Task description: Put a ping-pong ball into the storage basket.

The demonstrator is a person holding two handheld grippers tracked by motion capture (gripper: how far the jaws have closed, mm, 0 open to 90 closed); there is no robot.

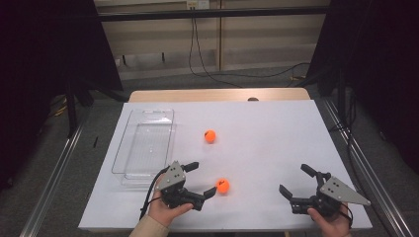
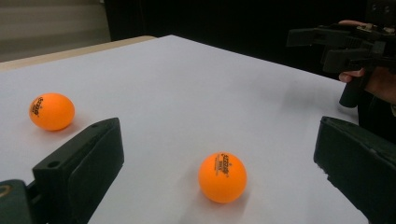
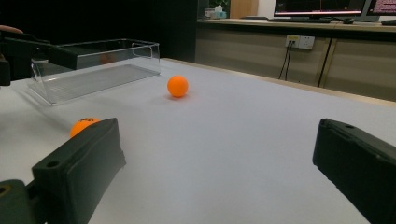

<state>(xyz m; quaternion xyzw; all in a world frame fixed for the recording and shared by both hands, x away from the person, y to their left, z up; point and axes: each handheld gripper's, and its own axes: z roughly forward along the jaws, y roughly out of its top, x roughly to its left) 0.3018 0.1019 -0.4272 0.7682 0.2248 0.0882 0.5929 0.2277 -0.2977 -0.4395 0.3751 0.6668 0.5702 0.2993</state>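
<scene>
Two orange table tennis balls lie on the white table. The near ball [image 1: 223,185] [image 2: 222,177] rests just beyond the open jaws of my left gripper [image 1: 201,178] [image 2: 217,126], untouched. The far ball [image 1: 210,136] [image 2: 52,111] [image 3: 178,86] sits mid-table, right of the clear plastic tray [image 1: 143,145] [image 3: 93,65]. My right gripper [image 1: 295,179] [image 3: 217,123] stands open near the front right edge with nothing between its jaws. In the right gripper view the near ball [image 3: 83,125] is partly hidden behind the left jaw.
The empty tray lies at the table's left side, close to the left hand. The right hand and its gripper [image 2: 345,46] show across the table in the left gripper view. Dark curtains flank the table and cables run on the floor behind it.
</scene>
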